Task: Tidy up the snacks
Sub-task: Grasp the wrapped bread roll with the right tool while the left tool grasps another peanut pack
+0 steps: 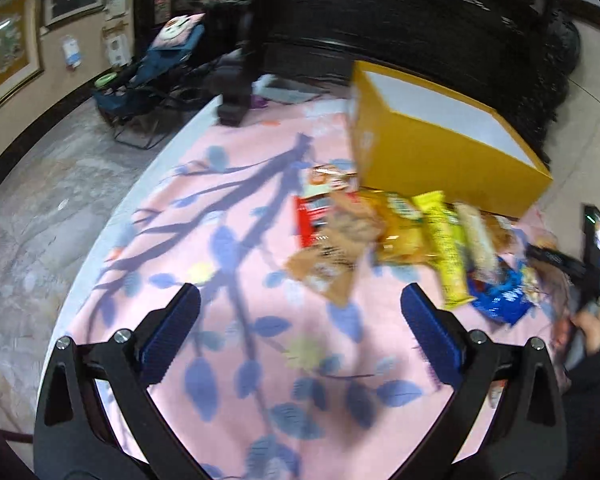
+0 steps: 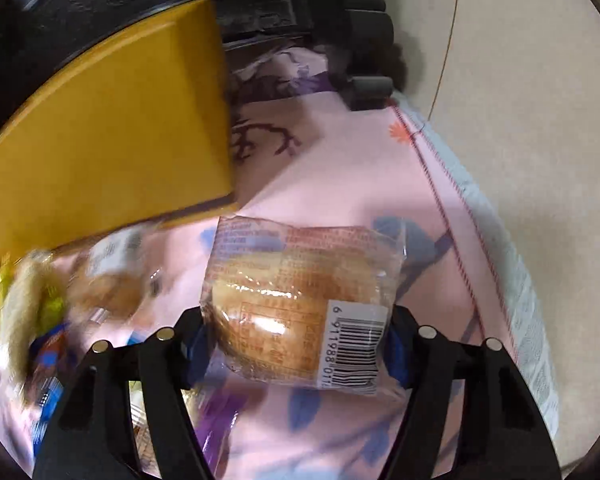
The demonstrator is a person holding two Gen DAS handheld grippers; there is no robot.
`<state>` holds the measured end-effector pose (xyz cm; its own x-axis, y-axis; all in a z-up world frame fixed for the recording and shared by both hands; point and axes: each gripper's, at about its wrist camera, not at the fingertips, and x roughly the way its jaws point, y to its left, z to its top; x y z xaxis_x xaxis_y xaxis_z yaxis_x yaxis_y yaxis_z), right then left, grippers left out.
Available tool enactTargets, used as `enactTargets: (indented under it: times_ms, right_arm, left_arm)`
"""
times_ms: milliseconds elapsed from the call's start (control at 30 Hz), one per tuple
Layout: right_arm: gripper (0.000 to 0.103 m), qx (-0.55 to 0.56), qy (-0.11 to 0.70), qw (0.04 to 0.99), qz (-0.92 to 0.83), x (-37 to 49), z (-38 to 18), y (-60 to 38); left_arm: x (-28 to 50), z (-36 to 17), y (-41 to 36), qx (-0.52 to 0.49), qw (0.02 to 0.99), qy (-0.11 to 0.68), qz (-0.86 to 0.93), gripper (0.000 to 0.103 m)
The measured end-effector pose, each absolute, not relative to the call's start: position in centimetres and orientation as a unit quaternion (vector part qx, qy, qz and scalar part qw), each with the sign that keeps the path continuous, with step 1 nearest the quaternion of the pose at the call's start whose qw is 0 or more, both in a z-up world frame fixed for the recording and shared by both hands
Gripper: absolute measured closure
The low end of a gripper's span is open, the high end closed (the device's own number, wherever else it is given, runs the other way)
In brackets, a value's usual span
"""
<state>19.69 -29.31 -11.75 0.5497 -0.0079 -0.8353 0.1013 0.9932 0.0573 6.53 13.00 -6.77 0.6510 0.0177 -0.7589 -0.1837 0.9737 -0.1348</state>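
Right gripper [image 2: 296, 344] clamping a wrapped bun [image 2: 296, 304], yellow box [image 2: 112, 136] at ten o'clock, left gripper [image 1: 300, 320] spread wide over pink floral cloth [image 1: 228, 360], snack packets [image 1: 400, 236] at one o'clock

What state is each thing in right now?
Box: open, looks empty, on the table.
Snack pile: loose on the cloth, outside the box.
Bun: wrapped, between the right gripper's jaws.
Left gripper: open, empty.
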Motion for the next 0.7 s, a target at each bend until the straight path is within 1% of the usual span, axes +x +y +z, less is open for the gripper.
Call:
enactTargets:
  times_ms: [100, 200, 433, 467, 500, 633, 700]
  right_arm:
    - [0.034, 0.054, 0.456, 0.888, 0.002, 15.2, -9.9, -28.1]
    - [0.034, 0.051, 0.442, 0.896, 0.018, 11.8, -8.8, -27.3]
    - [0.034, 0.058, 0.435, 0.898, 0.035, 7.4, -7.9, -27.0]
    - [0.034, 0.058, 0.433, 0.899, 0.034, 7.1, -7.7, -27.2]
    - [0.034, 0.058, 0.431, 0.900, 0.033, 7.3, -7.7, -27.4]
    - [0.033, 0.064, 0.426, 0.902, 0.034, 6.9, -7.5, -27.5]
    - [0.033, 0.066, 0.425, 0.902, 0.039, 6.9, -7.7, -27.1]
  left_arm:
    - [7.1, -7.7, 13.9, -0.110, 0.895, 0.429, 0.055, 0.002]
    - [8.6, -8.6, 12.9, -0.111, 0.891, 0.438, 0.034, 0.002]
    - [14.7, -13.2, 9.8, -0.035, 0.887, 0.459, 0.022, 0.003]
    - [15.1, -13.8, 9.9, -0.036, 0.885, 0.463, 0.019, 0.014]
    - [15.5, -14.2, 10.0, -0.040, 0.883, 0.467, 0.016, 0.032]
    - [16.0, -14.8, 9.4, -0.016, 0.890, 0.455, 0.018, 0.036]
    - [15.9, -14.7, 9.3, -0.018, 0.892, 0.451, 0.017, 0.041]
